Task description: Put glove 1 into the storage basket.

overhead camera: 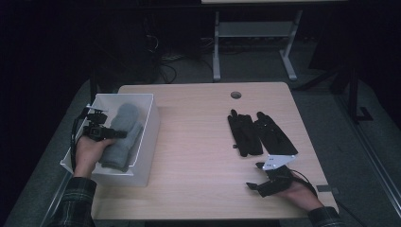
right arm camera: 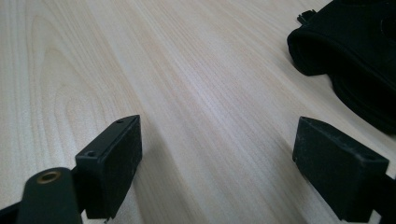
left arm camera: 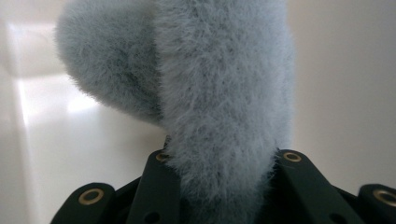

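Observation:
A fuzzy grey mitten (overhead camera: 126,124) lies lengthwise in a white box (overhead camera: 147,137) at the table's left edge. My left gripper (overhead camera: 119,135) is down inside the box, shut on the mitten's near end. In the left gripper view the mitten (left arm camera: 224,93) fills the gap between the jaws, with the box's white wall (left arm camera: 341,84) behind it. A pair of black gloves (overhead camera: 260,132) lies flat on the right half of the table. My right gripper (overhead camera: 257,187) rests open on the wood just in front of them. In the right gripper view, my right gripper (right arm camera: 217,154) holds nothing, and a black glove (right arm camera: 355,56) lies at the upper right.
The wooden table (overhead camera: 198,142) has a round cable hole (overhead camera: 235,95) near its far edge. Behind it stands a grey desk frame (overhead camera: 255,42) with cables on the dark floor. The box overhangs the table's left side.

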The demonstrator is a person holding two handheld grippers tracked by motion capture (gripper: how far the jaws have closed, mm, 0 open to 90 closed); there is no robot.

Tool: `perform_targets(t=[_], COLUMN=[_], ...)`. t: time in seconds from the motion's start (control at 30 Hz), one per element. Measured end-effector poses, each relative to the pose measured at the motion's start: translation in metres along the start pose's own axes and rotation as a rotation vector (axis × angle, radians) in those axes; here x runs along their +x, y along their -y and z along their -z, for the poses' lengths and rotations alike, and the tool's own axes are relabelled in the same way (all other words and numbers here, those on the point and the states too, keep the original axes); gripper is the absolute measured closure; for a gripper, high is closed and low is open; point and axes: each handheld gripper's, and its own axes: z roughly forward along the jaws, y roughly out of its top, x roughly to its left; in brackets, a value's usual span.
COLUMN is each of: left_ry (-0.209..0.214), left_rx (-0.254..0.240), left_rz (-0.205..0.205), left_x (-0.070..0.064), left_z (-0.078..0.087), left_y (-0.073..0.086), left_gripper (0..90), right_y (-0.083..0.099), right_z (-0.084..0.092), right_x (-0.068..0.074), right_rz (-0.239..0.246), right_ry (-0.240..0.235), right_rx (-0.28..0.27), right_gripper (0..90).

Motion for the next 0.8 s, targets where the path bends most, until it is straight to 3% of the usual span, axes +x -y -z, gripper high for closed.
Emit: perform_targets(t=[0.13,0.27,0.43,0.57,0.6,0.73,0.8], left_ry=[-0.012,-0.037,-0.067,-0.079,-0.080,-0.102,-0.123], left_rx=[0.034,0.083,0.091,0.072,0.062,0.018,0.004], left_rz=[0.022,0.010,-0.024,-0.031,-0.026,-0.032,-0.061], left_x=[0.010,0.018,0.017,0.018,0.018,0.013,0.008], left_z=[-0.014,-0.025,-0.030,-0.027,-0.026,-0.017,-0.010], left_y=[0.003,0.006,0.007,0.006,0.005,0.000,-0.005], left_gripper=[70.7,68.3,63.1,44.0,44.0,28.8,25.4], right_y=[0.000,0.000,0.000,0.000,0.000,0.000,0.000], right_z=[0.000,0.000,0.000,0.000,0.000,0.000,0.000], right_x=[0.000,0.000,0.000,0.000,0.000,0.000,0.000], right_rz=[0.000,-0.001,0.000,0.000,0.000,0.000,0.000], right_ry=[0.000,0.000,0.001,0.001,0.001,0.001,0.001], right_rx=[0.000,0.000,-0.001,-0.001,-0.001,-0.001,-0.001], right_gripper=[15.7,15.7,15.7,15.7,15.7,15.7,15.7])
